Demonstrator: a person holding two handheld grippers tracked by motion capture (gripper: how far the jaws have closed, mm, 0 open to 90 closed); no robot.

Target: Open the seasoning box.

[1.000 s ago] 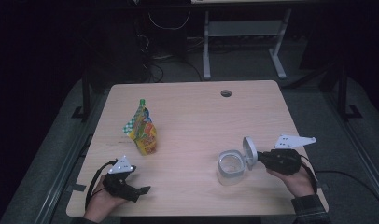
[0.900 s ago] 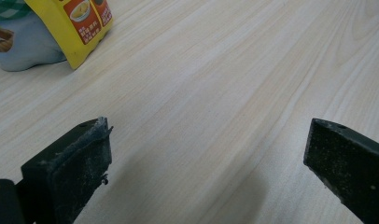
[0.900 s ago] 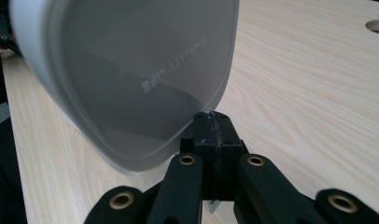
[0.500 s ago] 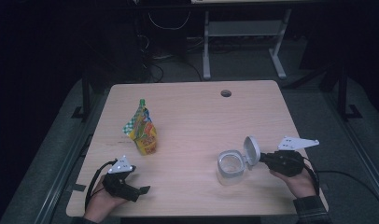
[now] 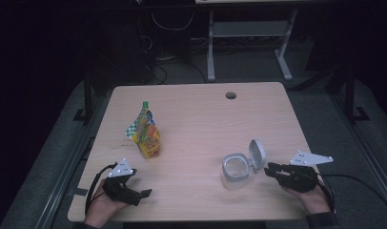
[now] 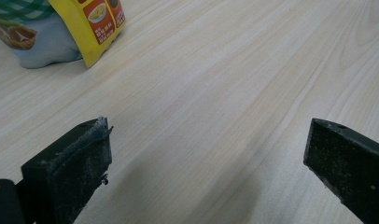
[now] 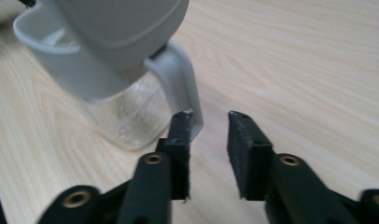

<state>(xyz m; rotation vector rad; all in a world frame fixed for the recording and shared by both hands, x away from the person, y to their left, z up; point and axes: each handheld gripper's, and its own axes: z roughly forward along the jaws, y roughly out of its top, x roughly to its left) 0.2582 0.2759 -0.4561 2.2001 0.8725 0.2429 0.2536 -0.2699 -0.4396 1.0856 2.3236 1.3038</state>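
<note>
A clear jar (image 5: 235, 172) with a grey rim stands on the table (image 5: 201, 114), and its hinged grey lid (image 5: 257, 153) is flipped up at its right side. My right gripper (image 5: 269, 168) sits just right of the lid. Its jaws have just been opening, and they stand apart with nothing between them. In the right gripper view the jar (image 7: 124, 114) and lid (image 7: 117, 28) are close ahead of my right gripper (image 7: 208, 116); the grey lid strap sits behind one jaw. My left gripper (image 5: 145, 193) rests open near the front left edge.
A yellow and green snack pouch (image 5: 145, 133) stands left of centre, and the same pouch (image 6: 80, 23) appears beyond my left gripper (image 6: 206, 149). A cable hole (image 5: 230, 95) lies at the table's far edge. Beyond the table are desk legs and cables on the floor.
My right gripper has opened, let go of the jar's lid and drawn back a little toward the person. The lid stays flipped up. The left gripper has kept still.
</note>
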